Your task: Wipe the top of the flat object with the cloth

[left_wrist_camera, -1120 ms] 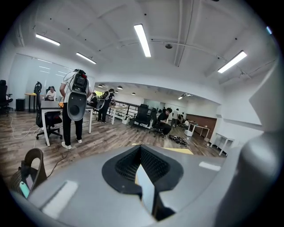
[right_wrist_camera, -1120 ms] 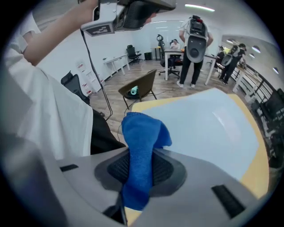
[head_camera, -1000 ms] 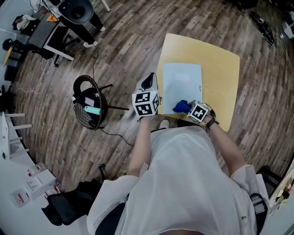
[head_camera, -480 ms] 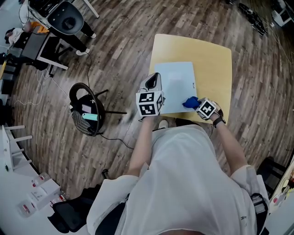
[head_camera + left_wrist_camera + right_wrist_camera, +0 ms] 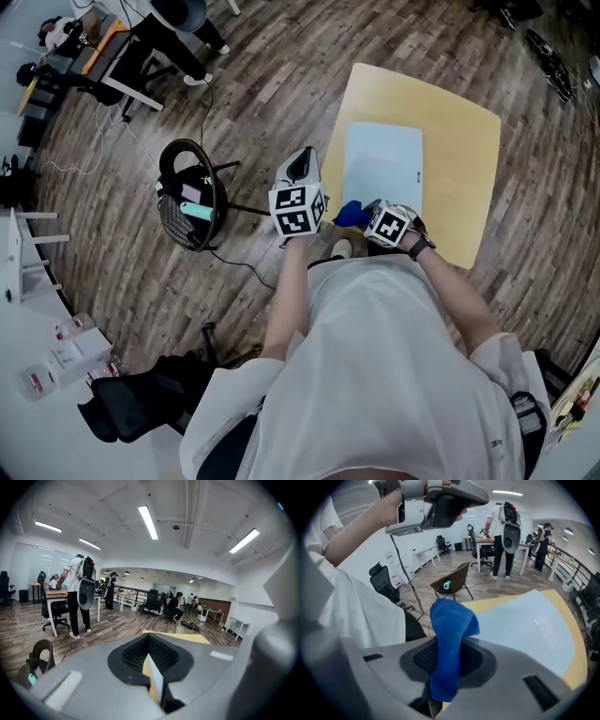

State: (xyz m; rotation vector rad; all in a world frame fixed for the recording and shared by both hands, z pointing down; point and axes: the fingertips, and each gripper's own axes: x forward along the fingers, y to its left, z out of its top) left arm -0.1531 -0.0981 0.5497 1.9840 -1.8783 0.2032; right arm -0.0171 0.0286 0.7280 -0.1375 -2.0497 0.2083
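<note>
A pale blue flat sheet (image 5: pixel 382 167) lies on the small yellow table (image 5: pixel 459 178). My right gripper (image 5: pixel 367 219) is shut on a blue cloth (image 5: pixel 351 215), which sits at the sheet's near left corner. In the right gripper view the cloth (image 5: pixel 451 630) bulges out of the shut jaws of the right gripper (image 5: pixel 446 670), with the sheet (image 5: pixel 525 623) spread beyond it. My left gripper (image 5: pixel 302 169) hovers off the table's left edge, jaws shut on nothing. It also shows in its own view (image 5: pixel 153 677) and at the top of the right gripper view (image 5: pixel 436 501).
A round-backed chair (image 5: pixel 190 208) with a teal item on it stands on the wood floor left of the table. A standing person with a backpack (image 5: pixel 79 592) and office desks (image 5: pixel 56 597) are farther off. My own body is close against the table's near edge.
The right gripper has carried the cloth along the sheet's near edge, first to its right side, then back to the left corner. The left gripper has stayed beside the table.
</note>
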